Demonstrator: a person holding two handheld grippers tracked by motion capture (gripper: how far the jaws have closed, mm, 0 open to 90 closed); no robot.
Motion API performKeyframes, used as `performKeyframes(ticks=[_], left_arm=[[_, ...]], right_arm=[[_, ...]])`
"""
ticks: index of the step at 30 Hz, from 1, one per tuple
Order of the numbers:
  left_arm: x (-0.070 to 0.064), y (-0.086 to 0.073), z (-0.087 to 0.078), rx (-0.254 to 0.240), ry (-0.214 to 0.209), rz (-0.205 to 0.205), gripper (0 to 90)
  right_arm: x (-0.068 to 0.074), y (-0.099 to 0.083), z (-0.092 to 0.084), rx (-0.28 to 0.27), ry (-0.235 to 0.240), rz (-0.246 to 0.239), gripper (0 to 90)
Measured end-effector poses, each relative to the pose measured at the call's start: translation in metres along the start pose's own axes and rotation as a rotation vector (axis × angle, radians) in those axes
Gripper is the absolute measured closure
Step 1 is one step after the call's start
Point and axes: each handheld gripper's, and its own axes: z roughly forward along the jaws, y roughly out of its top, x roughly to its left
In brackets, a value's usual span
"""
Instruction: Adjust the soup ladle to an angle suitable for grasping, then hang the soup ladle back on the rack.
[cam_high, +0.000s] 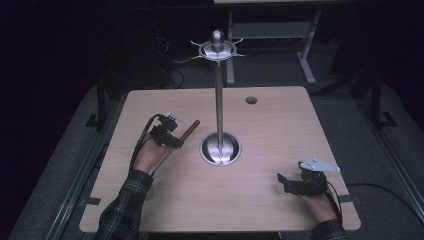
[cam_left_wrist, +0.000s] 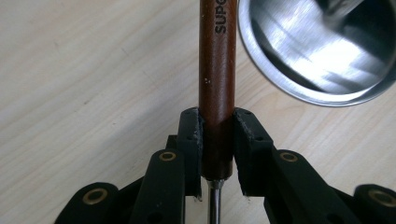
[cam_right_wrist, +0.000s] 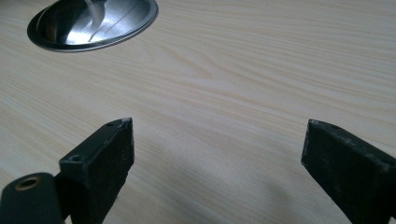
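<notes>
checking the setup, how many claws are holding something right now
1. The left claw is shut on the brown wooden handle, beside the stand's round metal base. The right claw is open over bare table.

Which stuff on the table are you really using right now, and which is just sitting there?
In use:
- wooden handle of a tool, clamped in the left hand-held gripper
- metal stand, likely: its round base is right beside the handle

Just there:
- right hand-held gripper, open, holding nothing, over the table
- round hole near the table's far edge
</notes>
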Motion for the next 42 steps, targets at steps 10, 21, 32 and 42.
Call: performKeyframes(ticks=[10, 21, 32, 42], left_arm=[[-0.007, -0.022, -0.03, -0.175, -0.044, 0.021, 73.6], [-0.012, -0.035, -0.06, -0.347, -0.141, 0.05, 73.7], [-0.01, -0.039, -0.082, -0.466, -0.21, 0.049, 73.7], [-0.012, -0.037, -0.107, -0.569, -0.237, 0.061, 73.7]], right_arm=[[0.001, -0.001, 0.0, 0.001, -0.002, 0.005, 9.1], [0.002, 0.0, 0.001, 0.001, 0.002, 0.002, 9.1], [0.001, 0.0, 0.001, -0.003, 0.002, 0.006, 9.1], [0.001, -0.001, -0.001, -0.002, -0.001, 0.005, 9.1]])
